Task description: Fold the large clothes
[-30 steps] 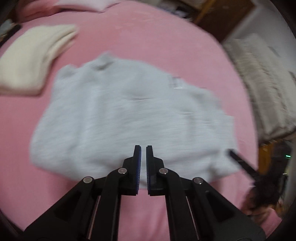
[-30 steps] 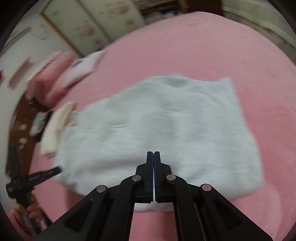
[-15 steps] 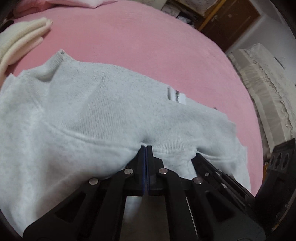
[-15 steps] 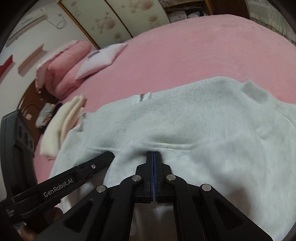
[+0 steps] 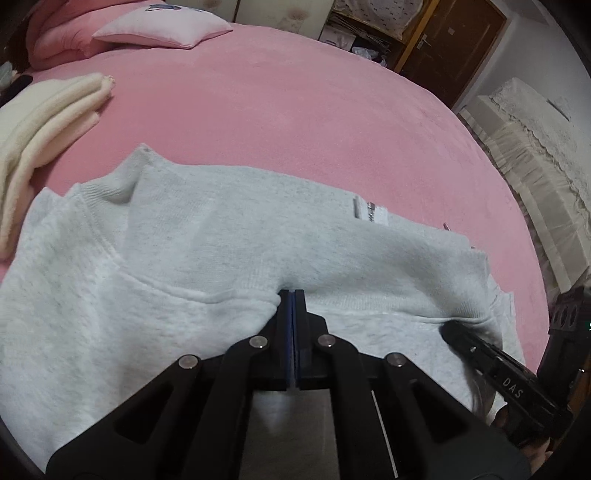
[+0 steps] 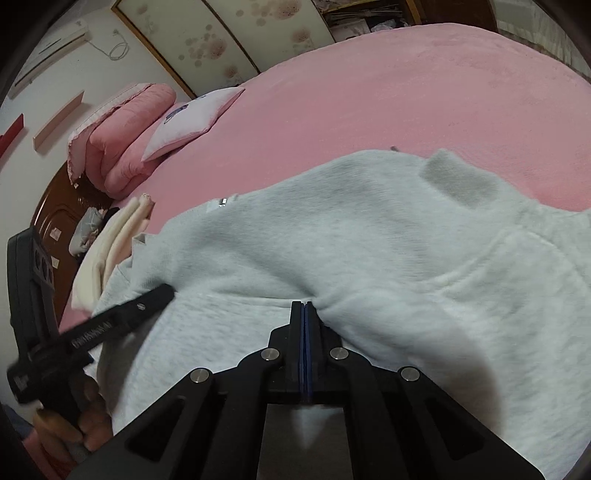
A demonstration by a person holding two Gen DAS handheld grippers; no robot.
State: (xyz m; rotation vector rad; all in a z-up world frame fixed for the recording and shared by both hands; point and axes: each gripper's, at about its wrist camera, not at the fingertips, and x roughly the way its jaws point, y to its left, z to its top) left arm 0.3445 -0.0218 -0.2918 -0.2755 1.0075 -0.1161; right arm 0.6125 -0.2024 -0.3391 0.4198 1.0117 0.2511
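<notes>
a pale grey sweatshirt [image 5: 229, 236] lay spread across the near part of a pink bed [image 5: 295, 110], its ribbed collar [image 5: 125, 181] standing up at the far left in the left wrist view and at the far right [image 6: 454, 173] in the right wrist view. a small white label [image 5: 371, 212] stuck out along its far edge.

the left gripper [image 5: 292, 295] had its jaws pressed together on a fold of the grey cloth, right at a seam that ran across the garment; the fabric bunched and rose around the tips. the right gripper [image 6: 303, 306] was likewise clamped tight on the same seam line, the cloth puckering at its tips. the two stood near each other along that seam: in the left view the right one reached in from the lower right, and in the right view the left one [image 6: 162, 291] came in from the lower left, with a hand [image 6: 70, 424] wrapped round its handle.

a folded cream garment [image 5: 40, 122] lay just beside the sweatshirt on the left. a pink pillow [image 5: 162, 27] and a rolled pink quilt [image 6: 122, 136] sat at the far end of the bed.
</notes>
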